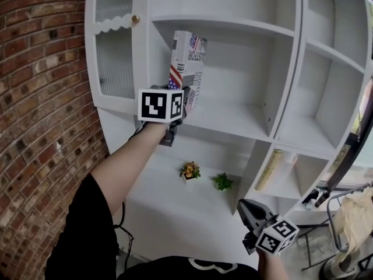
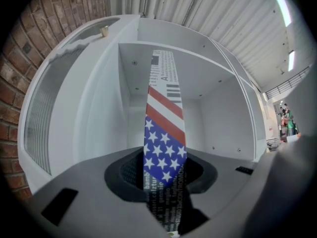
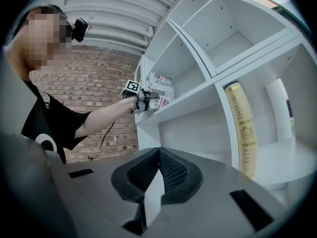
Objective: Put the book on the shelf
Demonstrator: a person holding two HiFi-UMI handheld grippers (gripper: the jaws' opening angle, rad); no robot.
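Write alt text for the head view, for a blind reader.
The left tongs hold a stars-and-stripes book upright inside a compartment of a white shelf unit. The right tongs hang low at right. A brick wall stands left; two potted plants sit below.

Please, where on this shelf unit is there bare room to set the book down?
The board right of the book, up to the divider, is bare, and so is the next compartment on the right. Lower down it is fuller: a flower pot, a green plant and a tall yellow item.
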